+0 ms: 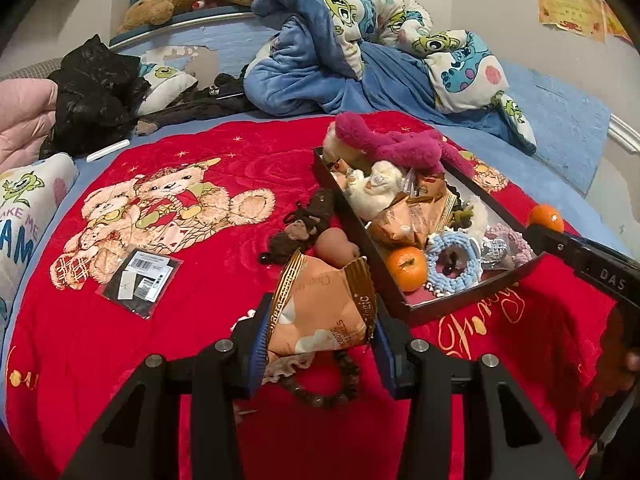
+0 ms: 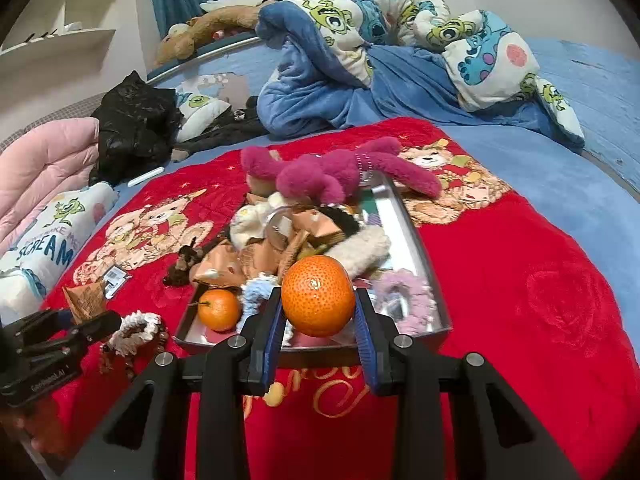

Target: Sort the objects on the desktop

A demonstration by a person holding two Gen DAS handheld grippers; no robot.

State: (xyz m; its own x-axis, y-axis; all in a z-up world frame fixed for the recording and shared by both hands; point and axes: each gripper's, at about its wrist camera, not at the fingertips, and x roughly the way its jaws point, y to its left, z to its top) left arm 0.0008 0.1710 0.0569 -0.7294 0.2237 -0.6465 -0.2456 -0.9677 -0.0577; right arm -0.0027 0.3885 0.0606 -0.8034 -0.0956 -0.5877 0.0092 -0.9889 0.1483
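orange peel filled the gap of the right claw (image 2: 318, 322): a mandarin (image 2: 318, 296) sat pinched between its two blue pads, one pad pressing each side, the fruit sticking out forward past the fingertips. the claw hung over the near end of the dark tray (image 2: 416, 248), which lay on the red blanket (image 2: 540, 280) spread across the bed. a second mandarin (image 2: 219, 309) rested inside the tray at its near left corner, just left of the held fruit, touching a pale blue knitted ring (image 2: 254, 296). further in, the tray was heaped with peach snack packets, a cream plush and a magenta plush toy (image 2: 320, 174) draped over the far end.

the left claw (image 1: 320, 332) was pinching a peach snack packet (image 1: 324, 308), its pads squeezing the packet's crumpled sides so that the wrapper fanned up and forward. it was over the blanket, left of the tray's near corner and apart from it. beneath the packet lay a brown bead bracelet (image 1: 340, 384) and a frilly scrunchie, on the blanket. a flat barcode-labelled bag (image 1: 138, 280) lay well to the left on the bear print.
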